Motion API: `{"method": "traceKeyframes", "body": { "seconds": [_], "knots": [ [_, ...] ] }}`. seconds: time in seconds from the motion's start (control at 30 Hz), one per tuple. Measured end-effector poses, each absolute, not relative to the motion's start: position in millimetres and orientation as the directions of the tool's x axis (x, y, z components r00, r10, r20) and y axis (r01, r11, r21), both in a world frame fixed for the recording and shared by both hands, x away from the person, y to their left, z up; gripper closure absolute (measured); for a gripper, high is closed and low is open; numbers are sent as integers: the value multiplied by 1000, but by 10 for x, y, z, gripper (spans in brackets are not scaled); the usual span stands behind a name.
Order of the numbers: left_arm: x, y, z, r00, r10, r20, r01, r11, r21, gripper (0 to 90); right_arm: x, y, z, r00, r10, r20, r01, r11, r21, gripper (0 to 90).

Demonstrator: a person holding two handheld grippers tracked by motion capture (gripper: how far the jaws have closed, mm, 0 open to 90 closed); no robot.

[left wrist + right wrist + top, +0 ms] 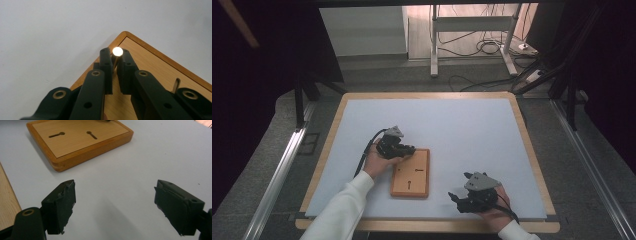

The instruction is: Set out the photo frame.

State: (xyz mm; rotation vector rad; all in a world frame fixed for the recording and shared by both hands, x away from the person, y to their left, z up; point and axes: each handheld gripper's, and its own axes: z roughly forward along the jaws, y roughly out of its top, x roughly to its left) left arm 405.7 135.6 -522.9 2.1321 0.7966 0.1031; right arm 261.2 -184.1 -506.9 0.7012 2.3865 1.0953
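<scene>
A small round-headed pin, its head glaring white in the light, sits pinched between the tips of the left gripper, whose jaws are drawn in narrow around it, right over the near corner of the wooden board. In the high view that left gripper rests at the upper left corner of the wooden board, which lies flat on the pale mat a little left of the table's middle. Two keyhole slots are cut into the board's top face, and they lie bare. The right gripper sits well apart from the board, low at the right near the mat's front edge, its jaws spread wide and holding nothing; the right gripper view shows bare mat between them. The mat beyond and to the right of the board is open, bounded by the table's wooden rim.
</scene>
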Motion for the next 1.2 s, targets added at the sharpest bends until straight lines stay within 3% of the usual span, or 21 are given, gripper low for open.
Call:
{"method": "traceKeyframes", "body": {
  "seconds": [0.6,1.2],
  "knots": [
    [4129,1382,-5216,784,570,-245,540,-434,721,836,2593,-1301,-5052,-823,510,-251,176,649,740,115],
    [4238,1424,-5220,778,548,-308,574,-421,702,834,2653,-892,-5230,-811,449,-376,126,761,637,80]
  ]
}}
